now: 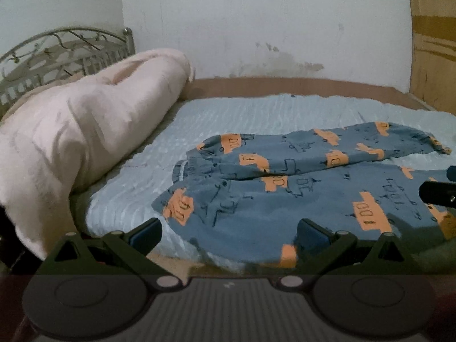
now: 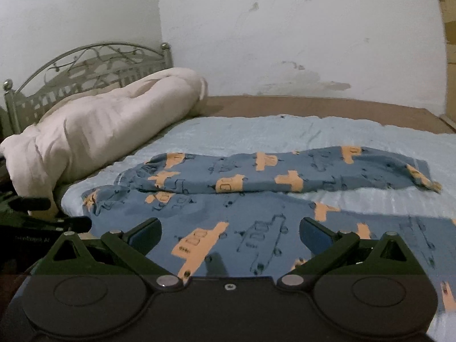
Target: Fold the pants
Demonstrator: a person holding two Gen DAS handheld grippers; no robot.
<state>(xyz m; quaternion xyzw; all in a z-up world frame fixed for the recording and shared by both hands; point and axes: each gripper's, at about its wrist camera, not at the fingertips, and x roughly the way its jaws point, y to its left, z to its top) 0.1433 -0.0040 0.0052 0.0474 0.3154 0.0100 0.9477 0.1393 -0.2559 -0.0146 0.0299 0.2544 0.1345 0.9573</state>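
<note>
A pair of blue-grey cotton pants (image 1: 285, 196) printed with orange vehicles and dark line drawings is seen spread on a pale blue ribbed bedspread (image 1: 242, 114) that covers the bed. The waistband is turned to the left, and the legs run out to the right. The far leg is laid across the bedspread with its cuff (image 2: 424, 182) crumpled at the right end; the near leg is spread wider and reaches the near edge of the bed, where part of the cloth is draped over it.

The left tool (image 1: 228, 233) is held released, its two blue-padded fingers set wide apart and nothing between them; it is poised at the near edge of the bed, by the waist end of the pants. The right tool (image 2: 229, 235) is likewise held released and empty, above the near leg, with printed cloth showing between its fingers. Whether either tool touches the cloth cannot be told.

At the left, a rolled pale pink quilt (image 2: 99, 119) is laid along the bedspread's left edge, in front of a scrolled grey metal headboard (image 2: 85, 68). Beyond the far leg, a bare strip of bedspread is left open, then a brown band of mattress (image 2: 313, 104) against a stained white wall (image 2: 285, 42). To the right of the cuff, more bedspread lies uncovered.
</note>
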